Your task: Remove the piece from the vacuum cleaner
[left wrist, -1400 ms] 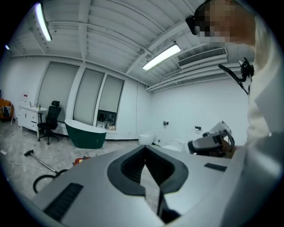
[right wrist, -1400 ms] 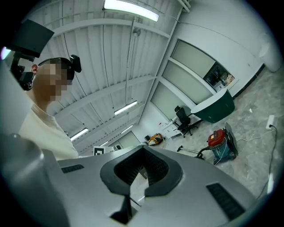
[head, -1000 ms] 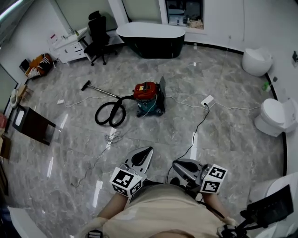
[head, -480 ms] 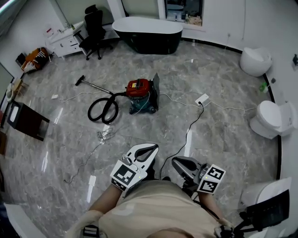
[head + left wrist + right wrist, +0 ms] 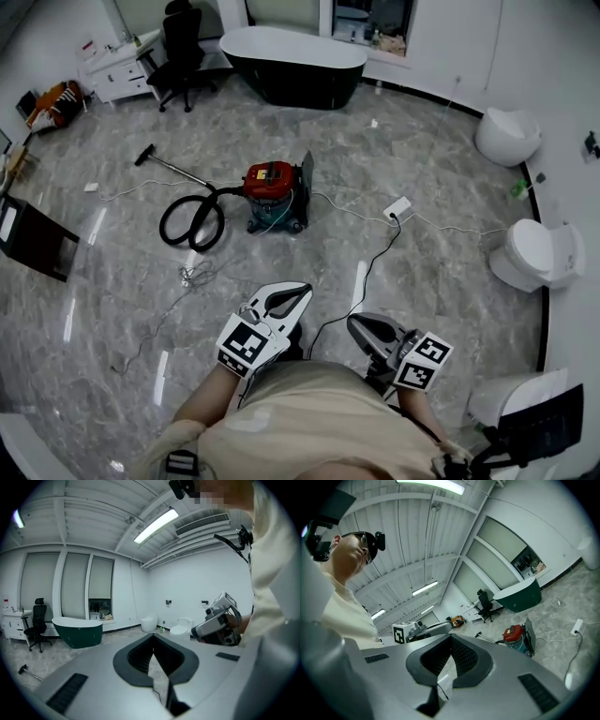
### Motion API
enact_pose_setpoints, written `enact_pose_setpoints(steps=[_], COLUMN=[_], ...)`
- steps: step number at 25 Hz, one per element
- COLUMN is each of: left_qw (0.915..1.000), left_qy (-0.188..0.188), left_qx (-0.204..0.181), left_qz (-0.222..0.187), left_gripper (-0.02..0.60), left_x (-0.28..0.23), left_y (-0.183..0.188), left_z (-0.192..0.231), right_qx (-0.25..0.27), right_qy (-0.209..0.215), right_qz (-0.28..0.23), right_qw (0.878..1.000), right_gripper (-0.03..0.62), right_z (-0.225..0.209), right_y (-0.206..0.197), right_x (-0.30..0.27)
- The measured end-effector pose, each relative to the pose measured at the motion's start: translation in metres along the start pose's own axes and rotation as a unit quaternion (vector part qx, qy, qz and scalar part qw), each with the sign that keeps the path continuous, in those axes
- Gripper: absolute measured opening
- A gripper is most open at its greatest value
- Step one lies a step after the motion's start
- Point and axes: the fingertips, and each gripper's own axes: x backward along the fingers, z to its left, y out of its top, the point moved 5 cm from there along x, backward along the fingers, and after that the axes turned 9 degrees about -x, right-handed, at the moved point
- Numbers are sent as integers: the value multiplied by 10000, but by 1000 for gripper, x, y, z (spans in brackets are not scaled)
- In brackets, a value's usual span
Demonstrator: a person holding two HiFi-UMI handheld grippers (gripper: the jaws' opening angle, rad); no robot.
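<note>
Moved: red canister vacuum cleaner (image 5: 274, 192) with its black looped hose (image 5: 187, 223) has drifted left in head view | left gripper (image 5: 300, 291), right gripper (image 5: 354, 324): both clenched, empty | vacuum cleaner: on floor, well ahead | step: approach | next: close in, open jaws

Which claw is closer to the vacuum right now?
Left. In the head view the left claw is almost directly in line with the vacuum, though well short; the right claw is off to the side, farther.
</note>
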Motion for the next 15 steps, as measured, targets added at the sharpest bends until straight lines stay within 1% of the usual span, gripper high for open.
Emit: enact_pose_setpoints(steps=[2, 4, 6, 8, 12, 15], left_qw=[9998, 9997, 9999, 9998, 9991, 9981], left_qy=[-50, -100, -45, 39, 142, 252], left_qx=[152, 161, 116, 182, 408, 549], left_qz=[89, 149, 84, 25, 23, 114], left_gripper=[4, 4, 5, 3, 4, 3], left_x=[2, 2, 1, 4, 18, 27], left_y=[-4, -5, -5, -9, -28, -43], left_z=[22, 45, 72, 97, 137, 163], right_qx=[131, 220, 274, 303, 239, 277], right_qy=[-107, -180, -225, -248, -174, -82], right_qz=[107, 188, 277, 351, 462, 586], right_qw=[9998, 9994, 9990, 9986, 9985, 9979], right_gripper=[0, 0, 0, 0, 0, 0], right_z=[0, -1, -4, -6, -12, -14], right_y=[8, 16, 24, 29, 33, 39], right_x=[-21, -43, -66, -89, -133, -164])
